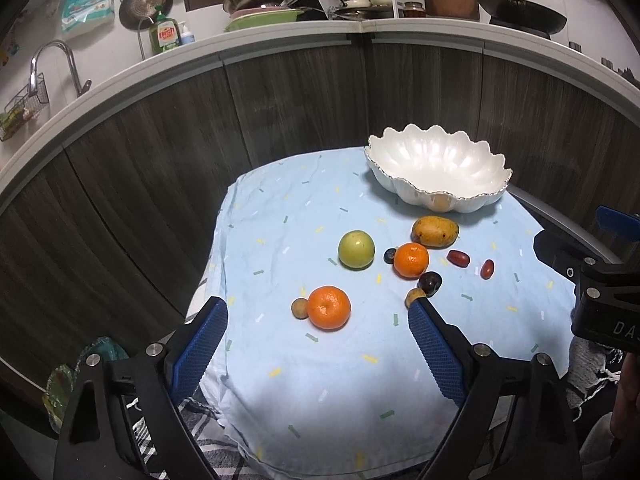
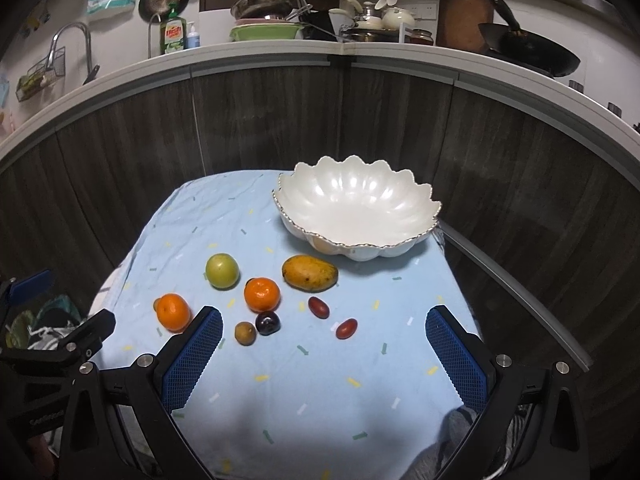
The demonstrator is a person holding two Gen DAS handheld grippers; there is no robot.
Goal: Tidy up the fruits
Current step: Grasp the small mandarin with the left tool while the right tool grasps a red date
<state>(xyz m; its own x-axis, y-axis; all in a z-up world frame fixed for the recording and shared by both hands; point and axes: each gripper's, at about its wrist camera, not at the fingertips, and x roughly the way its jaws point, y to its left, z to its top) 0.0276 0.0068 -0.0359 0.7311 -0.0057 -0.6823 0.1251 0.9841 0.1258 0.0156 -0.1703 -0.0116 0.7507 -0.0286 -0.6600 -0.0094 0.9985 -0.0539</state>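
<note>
A white scalloped bowl [image 1: 438, 170] [image 2: 356, 208] stands empty at the far right of the light blue cloth [image 1: 320, 360] [image 2: 320, 380]. In front of it lie a mango [image 1: 435, 231] [image 2: 310, 273], a green apple [image 1: 356, 249] [image 2: 222, 271], two oranges [image 1: 329, 307] [image 1: 411, 260] [image 2: 173, 312] [image 2: 262, 294], a dark plum [image 1: 430, 283] [image 2: 267, 323], two red dates [image 1: 458, 257] [image 1: 487, 269] [image 2: 318, 307] [image 2: 346, 328], and small brown fruits [image 1: 299, 308] [image 2: 245, 333]. My left gripper [image 1: 318, 312] is open, just short of the near orange. My right gripper [image 2: 324, 322] is open and empty above the dates.
The cloth covers a small table against dark wood cabinet fronts [image 1: 280, 100]. A counter above holds a sink tap [image 1: 56, 60], dish soap [image 1: 164, 34], pans and a wok [image 1: 520, 16]. The right gripper's body [image 1: 608, 292] shows at the right edge of the left wrist view.
</note>
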